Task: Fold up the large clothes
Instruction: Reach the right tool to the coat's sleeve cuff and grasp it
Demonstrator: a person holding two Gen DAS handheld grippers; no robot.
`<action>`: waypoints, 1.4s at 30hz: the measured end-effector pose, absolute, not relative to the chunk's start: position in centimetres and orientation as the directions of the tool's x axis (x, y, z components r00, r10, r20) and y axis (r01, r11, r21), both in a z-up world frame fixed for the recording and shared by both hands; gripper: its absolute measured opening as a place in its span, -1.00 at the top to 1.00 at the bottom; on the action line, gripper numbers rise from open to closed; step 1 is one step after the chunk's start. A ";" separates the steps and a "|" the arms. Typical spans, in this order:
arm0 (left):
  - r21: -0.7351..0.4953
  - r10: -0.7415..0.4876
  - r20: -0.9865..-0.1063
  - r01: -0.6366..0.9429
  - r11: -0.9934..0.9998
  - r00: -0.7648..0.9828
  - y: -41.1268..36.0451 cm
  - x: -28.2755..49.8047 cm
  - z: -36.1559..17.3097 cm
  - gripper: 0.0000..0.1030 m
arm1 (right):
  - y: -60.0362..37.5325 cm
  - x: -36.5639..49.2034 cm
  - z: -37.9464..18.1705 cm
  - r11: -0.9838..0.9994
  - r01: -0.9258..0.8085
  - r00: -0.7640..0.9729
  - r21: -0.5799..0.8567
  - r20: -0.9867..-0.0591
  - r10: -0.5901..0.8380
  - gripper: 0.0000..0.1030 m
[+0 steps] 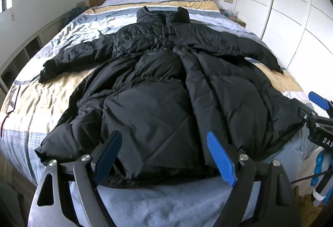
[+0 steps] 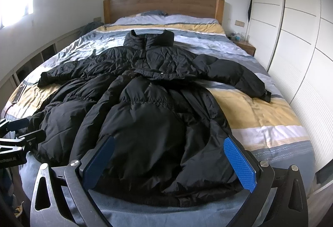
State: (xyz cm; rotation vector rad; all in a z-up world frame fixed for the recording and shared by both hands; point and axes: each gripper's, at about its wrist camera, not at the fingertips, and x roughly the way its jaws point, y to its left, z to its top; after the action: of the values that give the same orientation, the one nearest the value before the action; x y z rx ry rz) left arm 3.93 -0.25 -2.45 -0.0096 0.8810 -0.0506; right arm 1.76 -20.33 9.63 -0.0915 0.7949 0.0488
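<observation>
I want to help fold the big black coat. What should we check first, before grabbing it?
1. Coat lies spread flat on the bed: ok.
2. Both sleeves out to the sides, left sleeve and right sleeve: ok.
3. Left tool open, holding nothing: ok.
4. Right tool open, holding nothing: ok.
5. Hem close in front of both tools: ok.
6. Front closed all the way down: cannot tell, folds hide it.
</observation>
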 end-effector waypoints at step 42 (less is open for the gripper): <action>-0.043 0.161 -0.627 -0.240 0.970 0.762 12.7 23.0 8.4 -0.62 | -33.9 26.2 13.3 0.974 0.198 0.720 0.111 -0.690 -0.068 -0.99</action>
State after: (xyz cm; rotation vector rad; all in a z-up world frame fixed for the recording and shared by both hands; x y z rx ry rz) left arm 23.01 12.74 8.39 -0.1232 0.6703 0.2187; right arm 26.20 -33.90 13.31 0.1818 0.7531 -0.1478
